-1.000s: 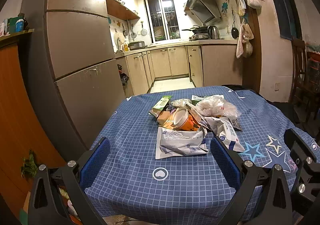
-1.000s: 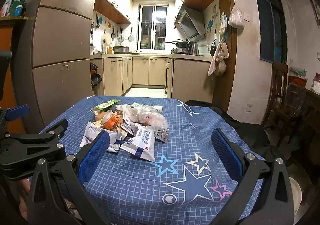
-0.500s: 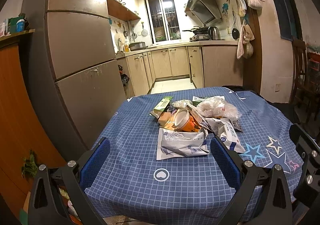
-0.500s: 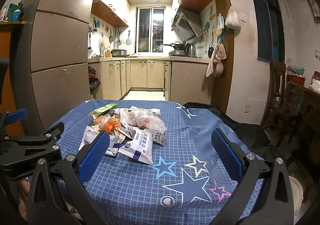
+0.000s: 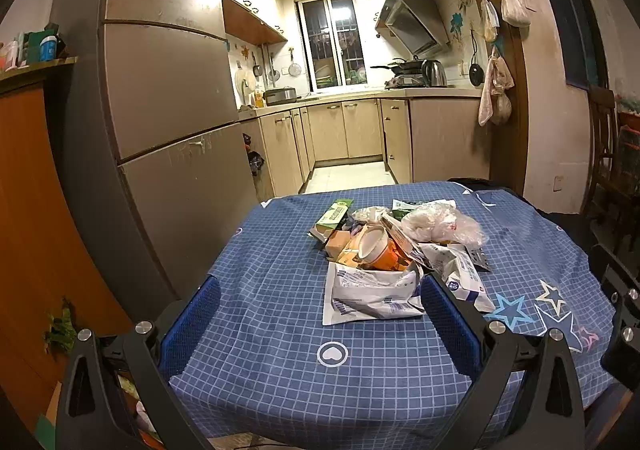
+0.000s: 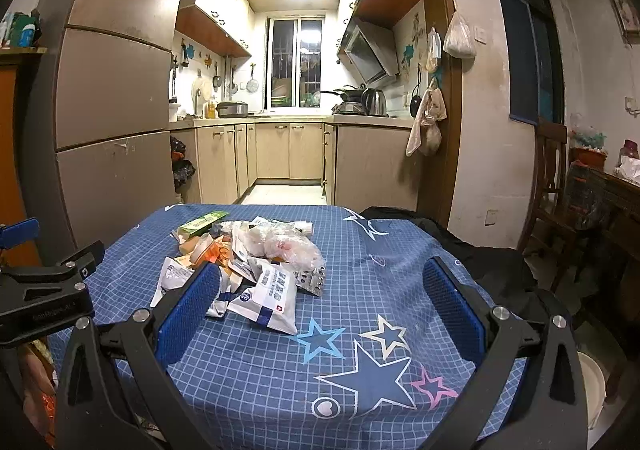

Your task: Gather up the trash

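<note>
A heap of trash lies in the middle of the blue checked tablecloth [image 5: 280, 330]: a white crumpled pouch [image 5: 370, 290] at the front, an orange paper cup [image 5: 380, 250] on its side, a clear plastic bag [image 5: 444, 224], a green carton [image 5: 334, 212] at the back. From the right wrist view the same heap shows a white-and-blue packet [image 6: 272, 298] nearest and the plastic bag [image 6: 288, 244] on top. My left gripper [image 5: 320, 314] hovers open just short of the pouch. My right gripper [image 6: 320, 298] is open too, nothing between its fingers.
A tall brown fridge [image 5: 160, 110] stands left of the table. Behind it runs a kitchen with beige cabinets [image 5: 348, 130]. A dark garment [image 6: 480, 250] drapes the table's right side. A wooden chair [image 6: 552, 186] stands at the far right. The left gripper's body [image 6: 44, 286] shows at the left edge.
Both grippers have risen slightly and drawn back a little from the heap; the right gripper's frame has slid further toward the edge of the left wrist view. The trash has not moved.
</note>
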A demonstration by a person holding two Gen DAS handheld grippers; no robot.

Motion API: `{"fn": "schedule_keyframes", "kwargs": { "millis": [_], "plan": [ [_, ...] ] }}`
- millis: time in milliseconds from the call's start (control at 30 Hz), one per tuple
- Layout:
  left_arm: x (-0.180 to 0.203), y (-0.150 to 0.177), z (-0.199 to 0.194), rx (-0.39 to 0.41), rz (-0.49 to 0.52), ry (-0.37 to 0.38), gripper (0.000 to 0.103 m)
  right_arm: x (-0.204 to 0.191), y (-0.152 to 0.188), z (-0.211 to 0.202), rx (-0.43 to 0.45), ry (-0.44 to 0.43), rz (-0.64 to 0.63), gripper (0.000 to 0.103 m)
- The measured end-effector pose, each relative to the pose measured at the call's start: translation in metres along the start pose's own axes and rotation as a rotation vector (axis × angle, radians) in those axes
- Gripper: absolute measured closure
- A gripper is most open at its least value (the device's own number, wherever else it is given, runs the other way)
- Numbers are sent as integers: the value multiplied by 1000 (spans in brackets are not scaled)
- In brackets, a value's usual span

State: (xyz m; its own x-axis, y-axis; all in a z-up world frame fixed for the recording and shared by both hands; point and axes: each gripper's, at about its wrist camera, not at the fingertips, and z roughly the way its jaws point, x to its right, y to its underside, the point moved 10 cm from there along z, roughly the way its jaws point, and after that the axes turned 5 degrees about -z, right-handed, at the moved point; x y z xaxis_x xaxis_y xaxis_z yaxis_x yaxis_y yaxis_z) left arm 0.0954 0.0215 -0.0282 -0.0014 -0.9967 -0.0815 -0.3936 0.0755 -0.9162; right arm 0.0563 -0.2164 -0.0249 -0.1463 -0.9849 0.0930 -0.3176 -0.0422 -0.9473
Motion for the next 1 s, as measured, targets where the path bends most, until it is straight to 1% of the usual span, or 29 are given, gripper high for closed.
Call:
{"fn": "schedule_keyframes", "kwargs": {
  "millis": [167, 267, 1000],
  "plan": [
    [-9, 2, 6, -6, -8, -23, 3, 11, 0, 3, 0, 14, 14, 5],
    [-12, 4, 10, -14, -10, -30, 3, 9, 2, 3, -3, 10, 6, 5],
    [-16, 2, 6, -10, -6, -27, 3, 0, 0, 0, 1, -5, -3, 5]
  ]
}}
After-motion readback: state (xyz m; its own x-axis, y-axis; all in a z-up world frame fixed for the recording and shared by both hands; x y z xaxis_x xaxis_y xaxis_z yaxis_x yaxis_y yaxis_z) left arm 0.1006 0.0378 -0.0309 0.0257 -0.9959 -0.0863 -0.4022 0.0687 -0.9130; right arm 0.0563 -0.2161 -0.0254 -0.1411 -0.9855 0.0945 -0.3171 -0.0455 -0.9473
